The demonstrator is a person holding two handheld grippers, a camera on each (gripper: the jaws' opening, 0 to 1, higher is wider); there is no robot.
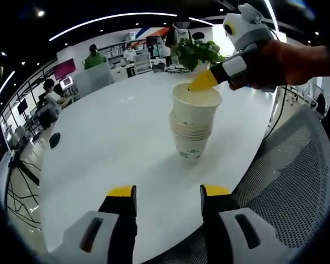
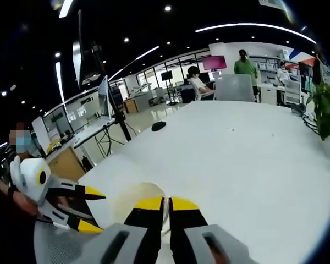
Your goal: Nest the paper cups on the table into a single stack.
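Paper cups [image 1: 193, 124]: nested stack, upright on white table [image 1: 110, 143]. Right gripper [image 2: 166, 204] pinches top cup's rim [image 2: 166, 212], apparently, though close view blurs it. Left gripper [image 1: 169, 192]: jaws parted, empty, near stack. Room: open-plan office, ceiling light strips, potted plant [image 1: 195, 52], mesh chair [image 1: 297, 181], seated people.

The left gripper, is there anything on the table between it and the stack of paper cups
Nothing visible. Bare white table lies between the open left gripper and the stack of paper cups. The right gripper sits at the stack's top rim, on the far side.
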